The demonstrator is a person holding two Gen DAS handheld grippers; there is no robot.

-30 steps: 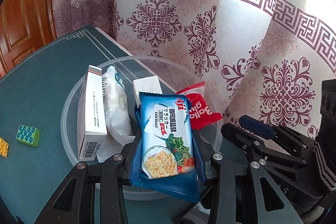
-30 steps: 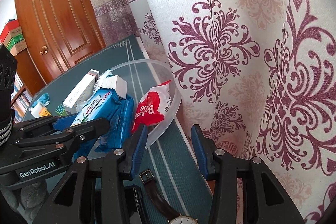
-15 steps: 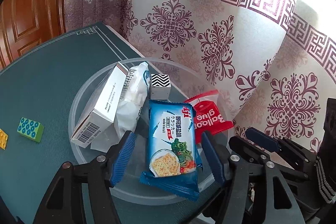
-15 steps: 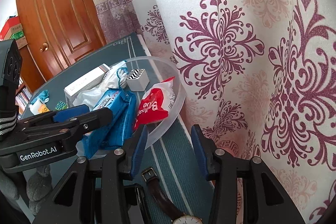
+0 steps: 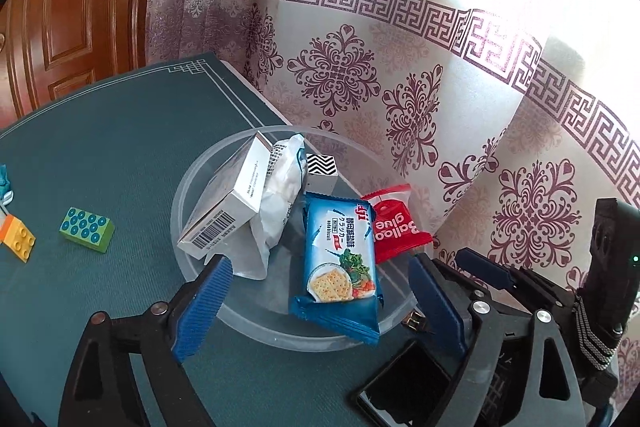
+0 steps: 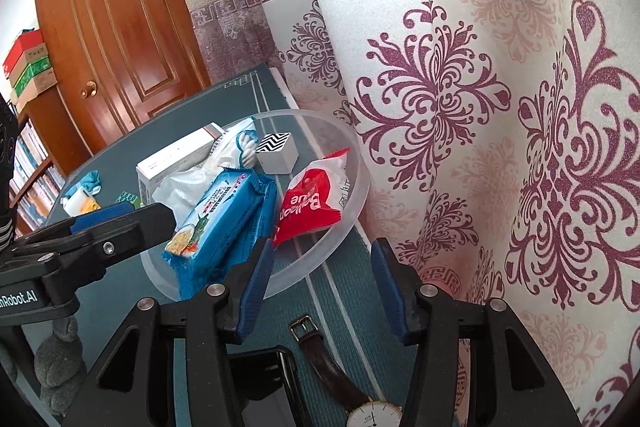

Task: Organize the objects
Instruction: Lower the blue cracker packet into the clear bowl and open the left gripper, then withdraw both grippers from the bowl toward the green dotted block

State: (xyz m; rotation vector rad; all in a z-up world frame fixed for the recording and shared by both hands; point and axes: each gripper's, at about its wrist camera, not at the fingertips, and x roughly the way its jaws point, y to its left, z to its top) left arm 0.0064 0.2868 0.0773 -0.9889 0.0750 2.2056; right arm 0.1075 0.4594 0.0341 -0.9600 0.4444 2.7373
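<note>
A clear plastic bowl (image 5: 192,187) on the green table holds a blue cracker packet (image 5: 340,259), a red balloon-glue packet (image 5: 394,227), a white box (image 5: 228,211), a white bag (image 5: 280,203) and a zigzag-topped cube (image 5: 322,167). My left gripper (image 5: 320,267) hovers at the bowl's near rim with its jaws opening wide. The cracker packet lies loose between them, untouched. My right gripper (image 6: 322,251) stands just right of the bowl (image 6: 356,195), its jaws opening with nothing in them. A wristwatch (image 6: 372,415) lies under it.
A green brick (image 5: 86,229) and an orange-yellow brick (image 5: 18,239) lie on the table left of the bowl. A black phone (image 5: 404,383) sits near the watch. The patterned curtain (image 6: 480,107) hangs close behind the bowl. A grey plush toy (image 6: 60,359) is at lower left.
My left gripper let go of the cracker packet, opened wide and drew back and up; the packet now rests in the bowl. The right jaws widened a little.
</note>
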